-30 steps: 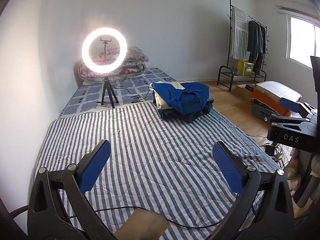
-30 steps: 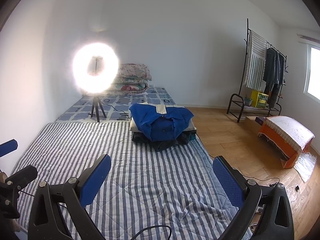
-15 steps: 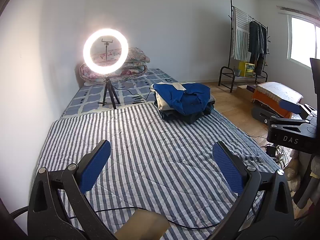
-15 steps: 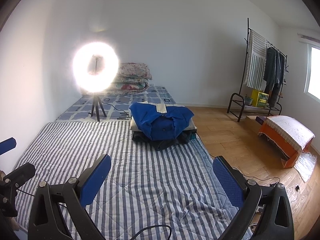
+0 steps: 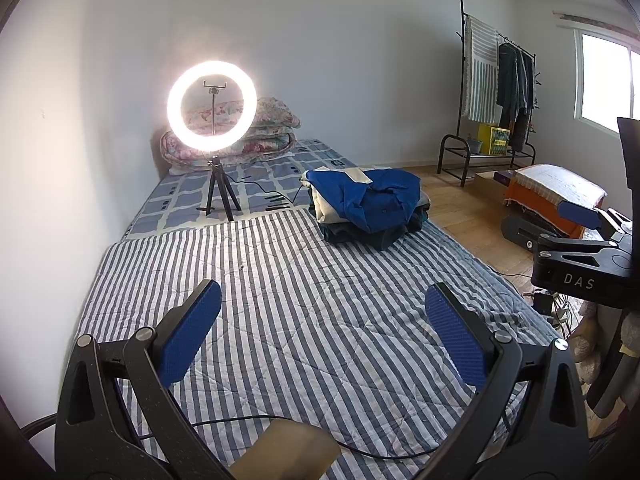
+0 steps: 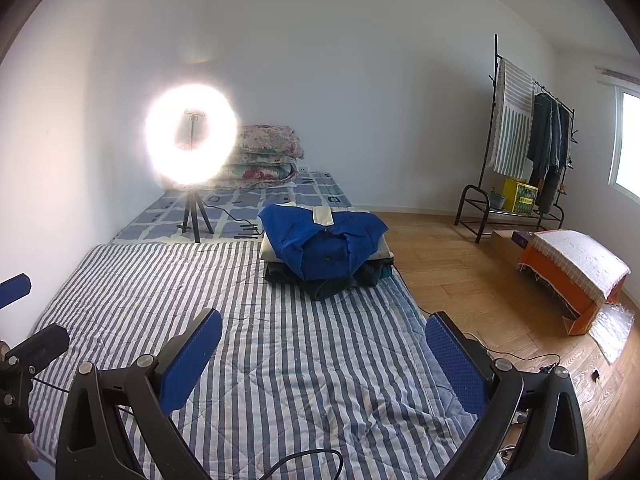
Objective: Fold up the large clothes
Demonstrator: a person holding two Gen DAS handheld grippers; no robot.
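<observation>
Left tool (image 5: pixel 322 338) eased back slightly, both tools wide, clothes pile (image 6: pixel 326 250) well ahead.

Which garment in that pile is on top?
The blue garment, draped over the cream one and the dark ones beneath.

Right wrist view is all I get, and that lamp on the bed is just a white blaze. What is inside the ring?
Observer: In the left wrist view the ring light is a clean hoop. A small clamp sits on a rod in its middle, and it looks empty.
Operator: Is anything written on the hand-held gripper I am looking along?
Observer: Yes. Seen from the left wrist, the right hand-held gripper has the white letters DAS on its black side.
</observation>
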